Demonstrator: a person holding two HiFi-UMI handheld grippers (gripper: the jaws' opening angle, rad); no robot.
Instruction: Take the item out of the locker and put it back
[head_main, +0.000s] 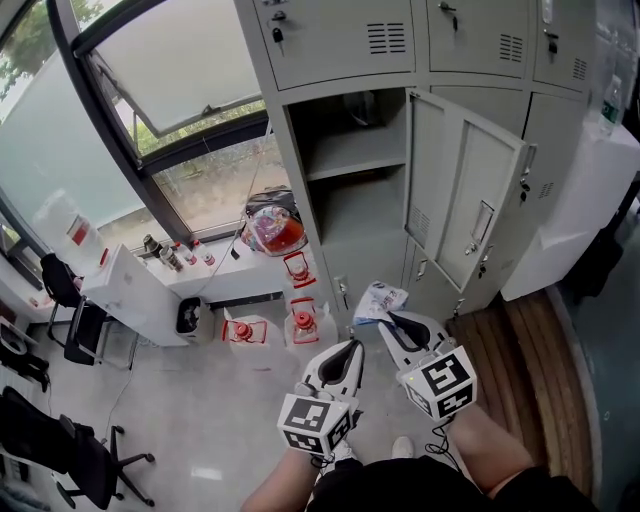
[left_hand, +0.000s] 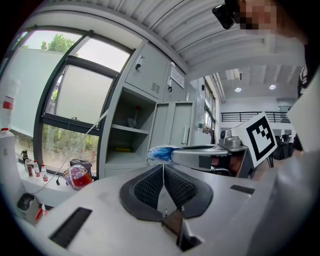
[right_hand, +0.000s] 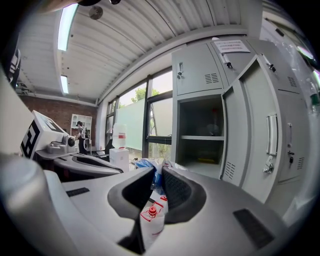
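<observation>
Two pairs of dark, ribbed rubber fingers (right_hand: 177, 187) are showing different states. Those of the right gripper (right_hand: 157, 172) are clenching a crumpled white-and-blue plastic-film packet (right_hand: 148, 165). It is sticking out past their tips and hanging in the air in front of the tall grey sheet-metal locker (head_main: 350, 230), outside it. Those of the left gripper (left_hand: 163, 167) are pressing together with nothing between them, and it is hovering just beside the right one at about the same height.

Judging by its creases, the packet is behaving as a light, soft and slightly slippery thing, likely yielding under pressure rather than resisting. A hold across a bunched fold, as here, is therefore serving better than a pinch at a loose edge, which could be sliding out.

Beyond the packet, the locker's flat hinged door (head_main: 465, 200) is standing wide open to the right. A bare, smooth metal shelf (head_main: 355, 152) is dividing the open compartment. Below, a pale, glossy floor (head_main: 200, 400) is spreading out beside the person's legs.
</observation>
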